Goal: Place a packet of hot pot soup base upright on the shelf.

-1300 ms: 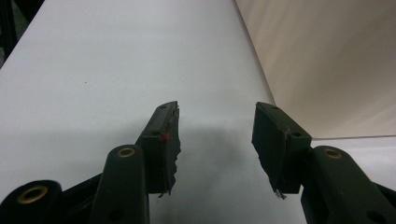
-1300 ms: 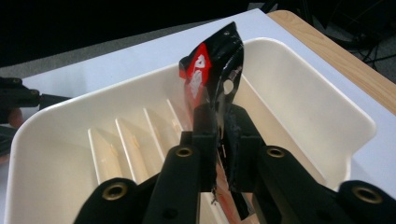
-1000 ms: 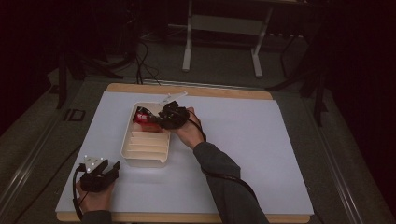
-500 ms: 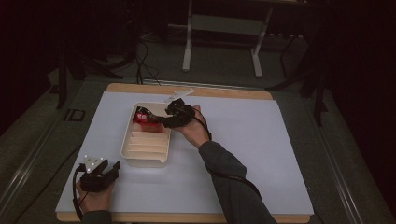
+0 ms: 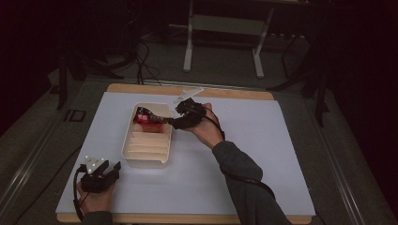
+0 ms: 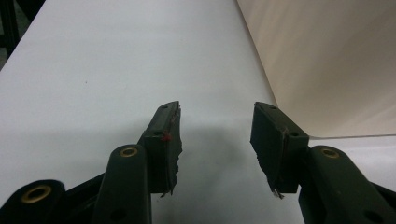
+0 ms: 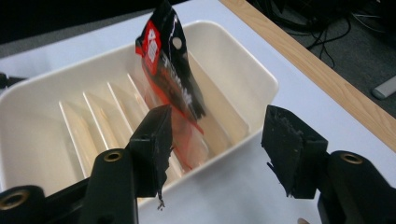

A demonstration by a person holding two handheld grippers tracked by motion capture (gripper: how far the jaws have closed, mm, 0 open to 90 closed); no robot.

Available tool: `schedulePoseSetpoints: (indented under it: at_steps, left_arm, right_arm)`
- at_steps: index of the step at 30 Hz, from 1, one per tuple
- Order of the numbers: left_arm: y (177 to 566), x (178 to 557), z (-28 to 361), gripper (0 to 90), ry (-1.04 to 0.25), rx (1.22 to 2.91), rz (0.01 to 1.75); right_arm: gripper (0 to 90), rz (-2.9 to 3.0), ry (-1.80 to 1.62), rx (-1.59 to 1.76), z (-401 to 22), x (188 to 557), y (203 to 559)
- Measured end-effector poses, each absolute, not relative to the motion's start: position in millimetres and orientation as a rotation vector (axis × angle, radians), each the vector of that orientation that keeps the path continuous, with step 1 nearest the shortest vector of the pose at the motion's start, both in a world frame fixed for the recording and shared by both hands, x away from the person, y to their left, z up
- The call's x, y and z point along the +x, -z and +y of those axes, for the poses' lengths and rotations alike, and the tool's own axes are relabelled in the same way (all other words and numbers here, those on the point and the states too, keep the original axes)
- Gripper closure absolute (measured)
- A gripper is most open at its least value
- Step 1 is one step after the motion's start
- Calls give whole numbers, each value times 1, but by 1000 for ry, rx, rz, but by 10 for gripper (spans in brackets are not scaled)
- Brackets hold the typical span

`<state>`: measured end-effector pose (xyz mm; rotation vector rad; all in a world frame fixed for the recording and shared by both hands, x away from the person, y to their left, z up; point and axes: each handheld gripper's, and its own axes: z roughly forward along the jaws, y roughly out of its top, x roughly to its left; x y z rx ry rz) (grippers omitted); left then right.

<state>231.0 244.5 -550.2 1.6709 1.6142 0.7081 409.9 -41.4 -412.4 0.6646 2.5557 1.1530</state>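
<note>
A red and black snack packet (image 7: 170, 70) stands tilted in one of the far slots of the cream divided tray (image 7: 243, 70); in the high view the packet (image 5: 146, 120) sits at the tray's (image 5: 131, 154) far end. My right gripper (image 5: 170, 122) hovers just right of the tray's far end; its jaws have just been opening and now stand wide, with nothing between them (image 7: 215, 140). The packet lies beyond the left fingertip, free of it. My left gripper (image 5: 112, 169) rests near the table's front left, open and empty (image 6: 215, 135), beside the tray's near wall.
The tray has several narrow slots divided by thin ribs. A flat white strip (image 5: 187, 95) lies by the wooden far edge (image 5: 234, 93) of the white table top (image 5: 263, 145). Dark floor, cables and a stand's legs lie beyond.
My right gripper has let go of the packet, opened its jaws and drawn back to the right and upward. The packet stays in the tray. The left hand has not moved.
</note>
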Motion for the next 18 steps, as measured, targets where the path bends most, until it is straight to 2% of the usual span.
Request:
schedulePoseSetpoints:
  at_steps: [18]
  left_arm:
    - [550,231,244,528,-714,1678,1613]
  right_arm:
    - [420,2597,-999,594,-76,390,407]
